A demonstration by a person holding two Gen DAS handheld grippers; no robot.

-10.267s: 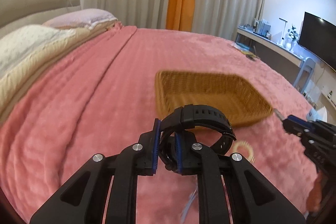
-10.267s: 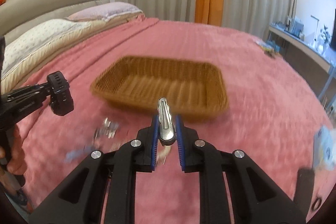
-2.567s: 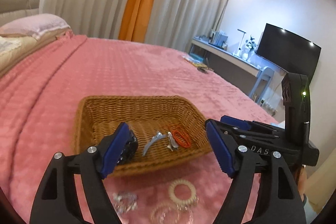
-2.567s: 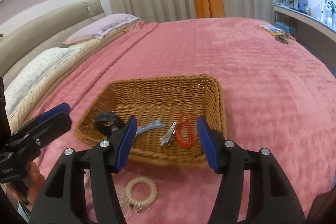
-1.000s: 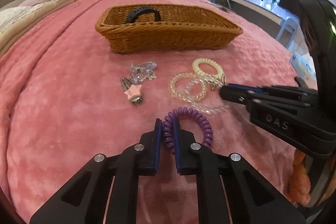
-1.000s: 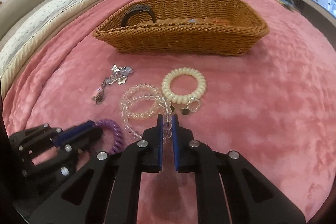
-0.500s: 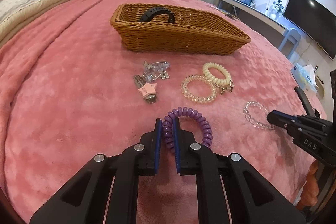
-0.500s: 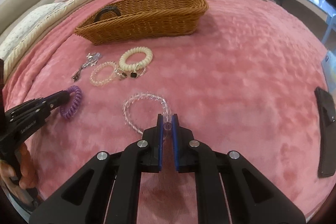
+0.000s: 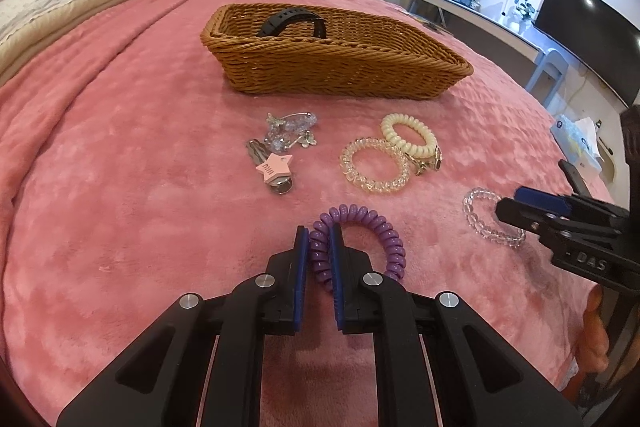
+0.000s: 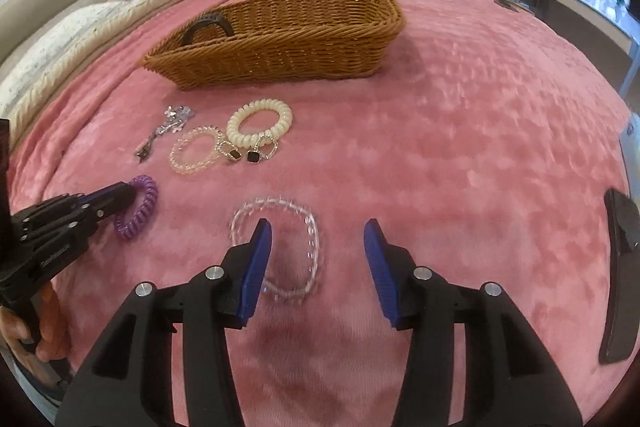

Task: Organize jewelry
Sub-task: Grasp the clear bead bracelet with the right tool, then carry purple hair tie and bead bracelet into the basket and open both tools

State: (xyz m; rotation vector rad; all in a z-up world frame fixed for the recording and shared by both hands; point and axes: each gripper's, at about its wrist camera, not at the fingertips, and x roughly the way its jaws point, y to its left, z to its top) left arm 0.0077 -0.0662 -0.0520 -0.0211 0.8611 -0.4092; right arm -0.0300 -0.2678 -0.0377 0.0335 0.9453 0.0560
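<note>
Your left gripper (image 9: pixel 319 241) is clenched on the purple coil band (image 9: pixel 360 227), gripping the loop's near left side while the rest of the band rests on the bed (image 9: pixel 120 187). Your right gripper (image 10: pixel 318 235) has just been opening; its pads stand apart with no contact on anything. The clear bead bracelet (image 10: pixel 312 239) lies released on the blanket, partly between and just beyond the spread fingers, toward the left one.

The wicker basket (image 9: pixel 340 75) stands straight ahead of both grippers, well apart, its long axis running across your view. A black watch (image 9: pixel 292 21) already sits inside at the left end. Between the left gripper and the basket lie the star hair clips (image 9: pixel 276 163), the clear coil band (image 9: pixel 374 165) and the cream coil band (image 9: pixel 408 133).

The left hand holds the only load; judge its path as forward over those items to the basket.
</note>
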